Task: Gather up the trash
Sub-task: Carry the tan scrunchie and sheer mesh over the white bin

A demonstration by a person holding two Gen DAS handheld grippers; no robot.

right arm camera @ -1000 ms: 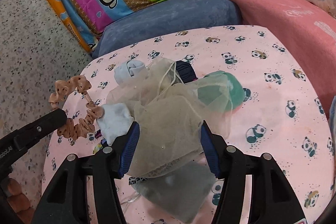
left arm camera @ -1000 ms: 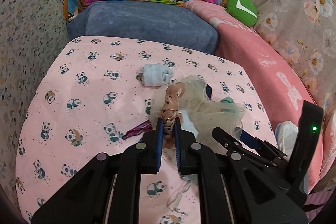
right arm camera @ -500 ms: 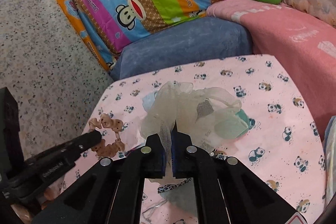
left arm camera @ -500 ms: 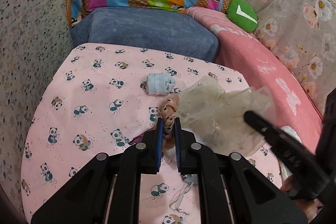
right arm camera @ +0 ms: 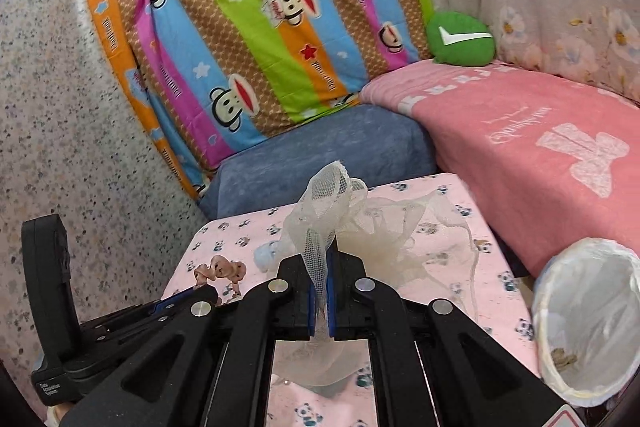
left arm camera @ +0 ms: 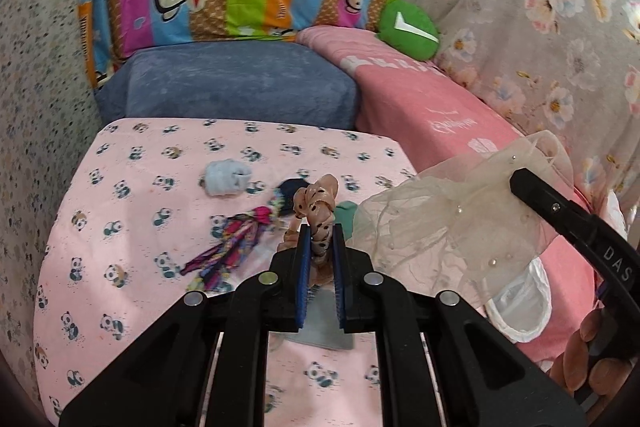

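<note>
My left gripper (left arm camera: 320,247) is shut on a peach spotted scrunchie (left arm camera: 318,207) and holds it above the panda-print table (left arm camera: 132,227). My right gripper (right arm camera: 319,291) is shut on a beige mesh cloth (right arm camera: 360,227), lifted off the table; the cloth also shows in the left wrist view (left arm camera: 452,223). A white-lined trash bin (right arm camera: 588,323) stands at the table's right side, with some scraps inside. On the table lie a light blue cloth ball (left arm camera: 226,181), a multicoloured strip bundle (left arm camera: 232,243), a dark blue item (left arm camera: 290,195) and a teal item (left arm camera: 345,217).
A blue cushion (left arm camera: 228,87) lies behind the table. A pink blanket (right arm camera: 532,147) with a green plush (right arm camera: 460,39) covers the seat at right. A striped monkey-print sheet (right arm camera: 248,27) hangs behind. Speckled floor (right arm camera: 80,147) lies to the left.
My right gripper closed on the mesh cloth and lifted it up and to the right, uncovering the items beneath. My left gripper rose with the scrunchie.
</note>
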